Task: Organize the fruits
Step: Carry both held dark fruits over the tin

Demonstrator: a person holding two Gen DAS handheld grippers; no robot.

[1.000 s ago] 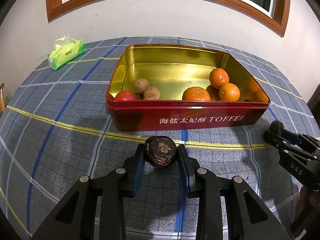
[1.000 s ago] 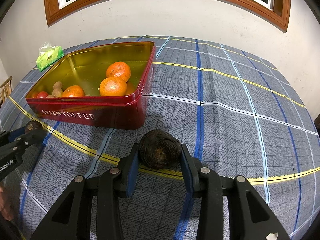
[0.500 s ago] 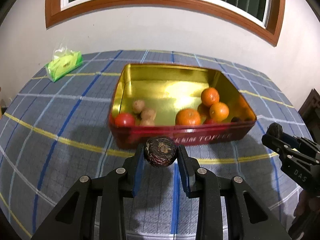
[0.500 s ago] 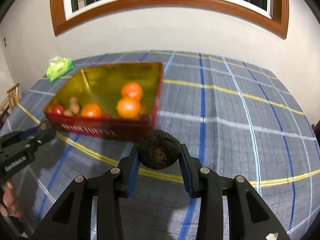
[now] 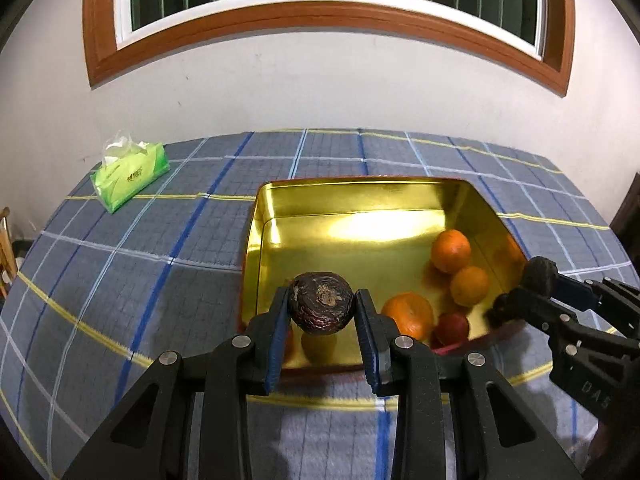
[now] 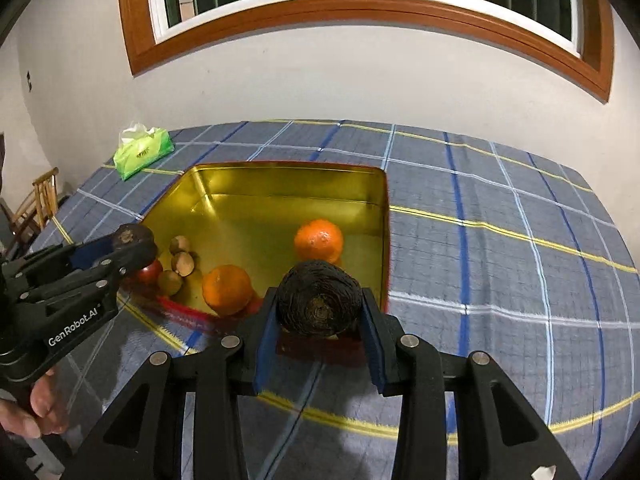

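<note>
The left gripper (image 5: 322, 316) clamps a dark, wrinkled fruit (image 5: 321, 303) between its blue pads, held above the near left part of the tin (image 5: 256, 216). The right gripper (image 6: 318, 312) grips a second dark fruit (image 6: 319, 303) over the tin's near right corner. Below lie oranges (image 5: 451, 250), a red fruit (image 5: 452, 328) and small brown ones (image 6: 182, 263). A release from this height could let a round fruit bounce, roll into the oranges or hop the low rim; the right one, close to the edge, seems likelier to land on the cloth (image 6: 500, 240). Both grippers tilt steeply downward, side by side, near each other; a hand (image 6: 24, 412) shows beneath the left one.
</note>
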